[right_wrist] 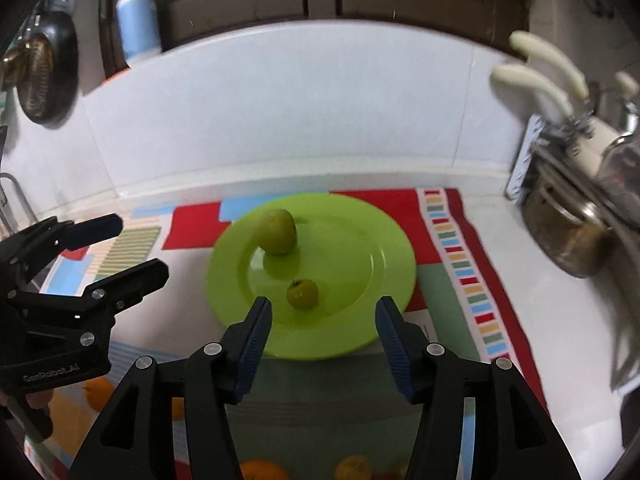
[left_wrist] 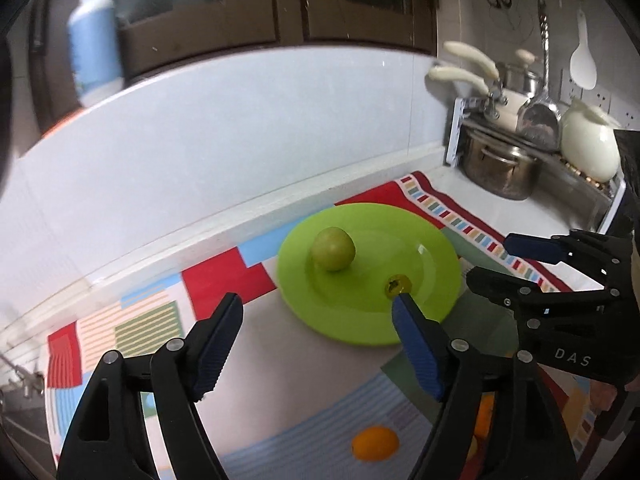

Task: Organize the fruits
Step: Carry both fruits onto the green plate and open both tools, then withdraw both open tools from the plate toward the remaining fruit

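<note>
Both grippers are hovering over a colourful patterned mat (right_wrist: pixel 460 240) on a white counter (left_wrist: pixel 500 204), pointing down twd a lime-green plate (right_wrist: pixel 384 248).

Left gripper (left_wrist: pixel 318 312) is sitting w/ jaws spread wide, nothing btwn them; in the left wrist view its right fingertip is overlapping the plate's near edge. Right gripper (right_wrist: pixel 324 312) is also standing apart w/ jaws unclenched & empty, tips just over the plate's near rim. No pads are pressing on any fruit.

Two fruits are resting on the plate: a larger green fruit (right_wrist: pixel 277 231) twd the far-left side & a smaller green fruit (right_wrist: pixel 303 293) nearer the front, apart from each other.

An orange (left_wrist: pixel 375 443) is lying on the mat close to the cameras, off the plate; more orange & yellowish fruits are showing at the bottom edge of the right wrist view, partly hidden.

Pots (left_wrist: pixel 500 168) & a white jug (left_wrist: pixel 590 144) are standing at the right, a blue pump bottle (right_wrist: pixel 138 20) at the back.
</note>
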`<action>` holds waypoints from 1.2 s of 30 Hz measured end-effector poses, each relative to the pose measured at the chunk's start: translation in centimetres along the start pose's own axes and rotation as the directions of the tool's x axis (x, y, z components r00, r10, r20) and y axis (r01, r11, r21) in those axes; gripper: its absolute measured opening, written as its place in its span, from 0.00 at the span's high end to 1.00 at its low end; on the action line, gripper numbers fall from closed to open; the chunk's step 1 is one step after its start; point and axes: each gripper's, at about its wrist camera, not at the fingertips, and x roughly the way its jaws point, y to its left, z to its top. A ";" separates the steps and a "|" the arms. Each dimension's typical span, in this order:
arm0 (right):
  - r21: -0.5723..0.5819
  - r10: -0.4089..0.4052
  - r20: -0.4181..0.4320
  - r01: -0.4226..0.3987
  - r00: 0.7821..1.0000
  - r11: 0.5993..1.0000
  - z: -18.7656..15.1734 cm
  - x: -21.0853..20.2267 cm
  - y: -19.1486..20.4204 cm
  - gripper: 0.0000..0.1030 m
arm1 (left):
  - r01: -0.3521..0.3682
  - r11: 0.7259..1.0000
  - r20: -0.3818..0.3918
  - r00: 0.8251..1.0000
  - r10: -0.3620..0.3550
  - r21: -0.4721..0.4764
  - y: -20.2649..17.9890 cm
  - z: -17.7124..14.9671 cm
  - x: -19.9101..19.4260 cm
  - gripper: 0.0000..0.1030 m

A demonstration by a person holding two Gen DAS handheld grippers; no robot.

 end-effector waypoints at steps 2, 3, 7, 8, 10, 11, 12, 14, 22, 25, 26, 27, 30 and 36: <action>0.003 -0.016 0.027 0.015 1.000 1.000 -0.4 -1.8 0.5 0.36 | -0.008 1.000 0.016 1.000 0.008 -0.005 0.3 -0.4 -1.3 0.23; 0.008 -0.019 0.038 0.019 0.999 1.000 -0.6 -2.3 0.7 0.33 | -0.013 1.000 0.028 1.000 0.013 -0.006 0.5 -0.8 -2.3 0.22; 0.015 -0.029 0.070 0.028 0.997 0.999 -1.7 -5.0 2.0 0.32 | -0.032 0.999 0.061 0.998 0.033 -0.010 1.1 -1.8 -5.1 0.18; 0.014 -0.030 0.075 0.029 0.997 0.999 -1.9 -5.5 2.4 0.30 | -0.037 0.999 0.069 0.997 0.038 -0.010 1.3 -2.1 -5.7 0.17; 0.013 -0.024 0.082 0.023 0.996 1.000 -2.4 -6.4 3.2 0.30 | -0.044 0.999 0.086 0.995 0.044 -0.004 1.5 -2.8 -7.1 0.16; 0.015 -0.020 0.091 0.018 0.996 1.000 -2.7 -7.1 3.7 0.30 | -0.046 0.999 0.092 0.995 0.045 0.001 1.5 -3.1 -7.7 0.15; 0.014 -0.016 0.096 0.014 0.995 1.000 -2.9 -7.5 4.1 0.30 | -0.045 0.999 0.095 0.994 0.045 0.005 1.5 -3.3 -8.2 0.14; 0.006 -0.008 0.109 0.008 0.994 1.000 -3.3 -8.4 5.0 0.30 | -0.047 0.999 0.104 0.994 0.046 0.009 1.8 -3.9 -9.2 0.13; 0.015 -0.016 0.150 0.014 0.989 1.000 -5.1 -10.7 7.3 0.30 | -0.066 0.998 0.127 0.990 0.064 0.018 3.0 -6.0 -12.1 0.11; 0.019 -0.019 0.157 0.016 0.987 1.000 -5.7 -11.1 8.2 0.30 | -0.065 0.998 0.120 0.991 0.061 0.025 3.6 -6.9 -12.5 0.11; 0.021 -0.018 0.157 0.015 0.987 1.000 -6.0 -11.1 8.5 0.30 | -0.065 0.997 0.117 0.991 0.061 0.029 3.7 -7.2 -12.6 0.11; 0.019 -0.014 0.156 0.011 0.988 1.000 -6.2 -11.1 8.7 0.30 | -0.064 0.997 0.115 0.992 0.060 0.036 3.8 -7.5 -12.7 0.11; 0.000 -0.006 0.158 0.006 0.987 1.000 -6.9 -11.3 9.8 0.30 | -0.064 0.996 0.109 0.992 0.057 0.059 4.1 -8.4 -12.8 0.11; -0.023 0.018 0.129 -0.015 0.991 1.000 -8.1 -10.9 11.6 0.30 | -0.046 0.994 0.108 0.993 0.035 0.100 4.7 -9.9 -12.8 0.11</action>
